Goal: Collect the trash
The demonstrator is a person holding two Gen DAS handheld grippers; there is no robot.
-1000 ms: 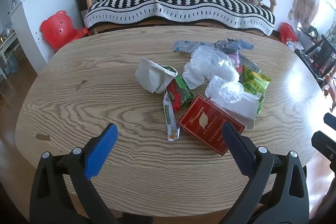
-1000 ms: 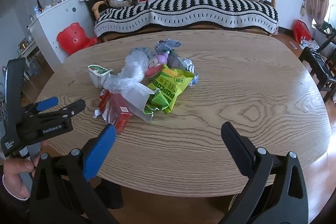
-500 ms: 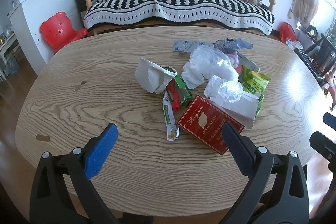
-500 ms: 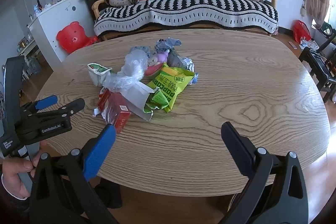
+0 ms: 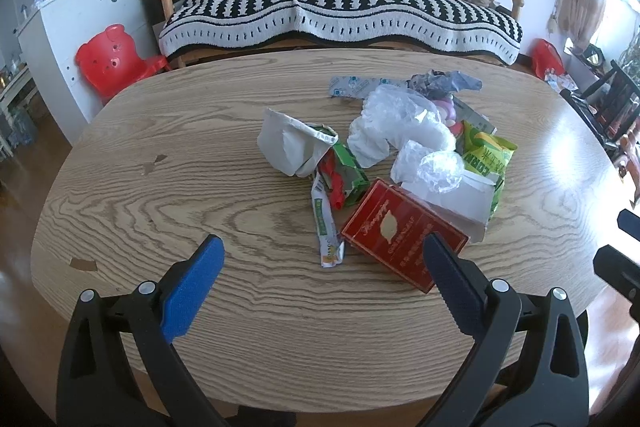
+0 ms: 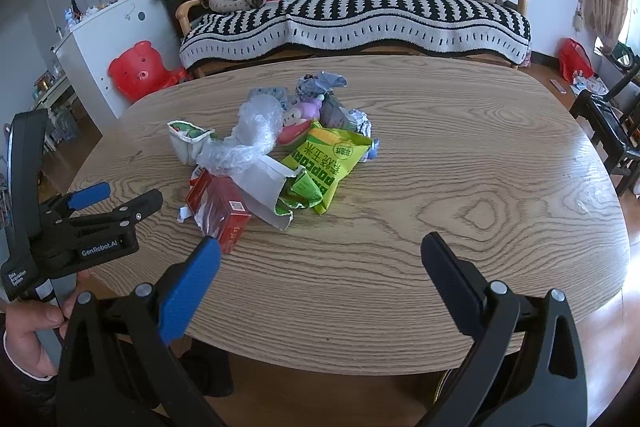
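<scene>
A heap of trash lies mid-table: a red carton nearest me, a long printed wrapper, a crumpled white cup, clear plastic bags and a green popcorn bag. My left gripper is open above the near table edge, its right finger overlapping the red carton's corner in view. My right gripper is open over bare wood in front of the heap, with the red carton and popcorn bag ahead to its left. Nothing is held.
The oval wooden table has bare wood left of the heap. A striped sofa stands behind it, with a red bear chair and a white cabinet at left. Dark chairs stand at right. A person's hand holds the left gripper.
Both views have barely shifted; the heap sits a touch higher in the left wrist view. Both grippers stay open and nothing on the table has moved.
</scene>
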